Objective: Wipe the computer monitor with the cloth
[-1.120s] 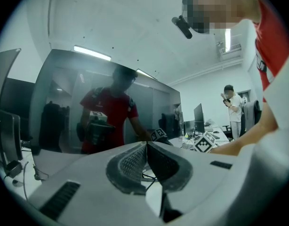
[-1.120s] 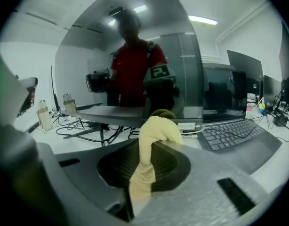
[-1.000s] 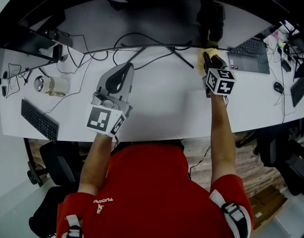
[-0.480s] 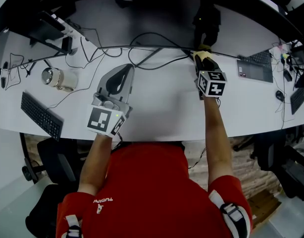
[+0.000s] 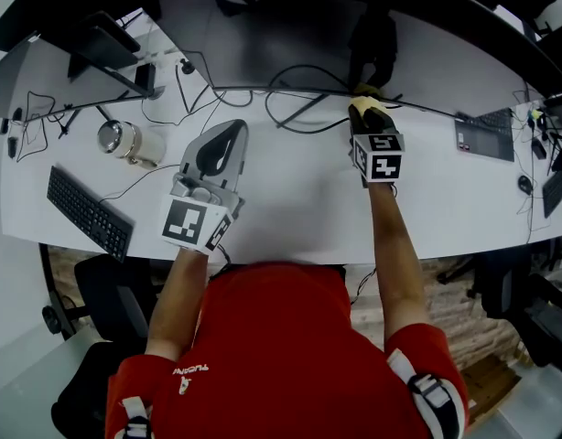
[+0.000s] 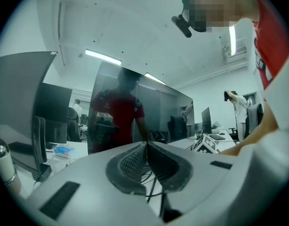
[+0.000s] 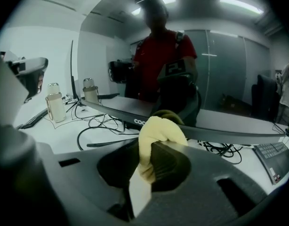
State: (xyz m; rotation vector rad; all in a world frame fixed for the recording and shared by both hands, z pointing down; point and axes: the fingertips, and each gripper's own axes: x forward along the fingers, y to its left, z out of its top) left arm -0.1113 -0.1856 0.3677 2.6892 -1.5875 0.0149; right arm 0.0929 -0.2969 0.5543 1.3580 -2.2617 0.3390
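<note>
The white worktop (image 5: 290,208) is long and stands in an office room with ceiling lamps and other desks. The dark monitor (image 5: 272,48) stands at 12 o'clock, and black cables (image 5: 290,108) lie in loops below its lower edge. At 9 o'clock there is a white tumbler (image 5: 130,142) with a metal lid; what is in it cannot be seen. A keyboard (image 5: 87,211) lies near the left edge at 8 o'clock, and a laptop (image 5: 487,133) at 3 o'clock.

The right claw (image 5: 368,117) is clamped on the yellow cloth (image 5: 365,110), which is at 1 o'clock, at the monitor's lower edge. The left claw (image 5: 221,140) has its jaws together with nothing between them, at 10 o'clock. A wide white stretch lies between both claws and the near edge.
</note>
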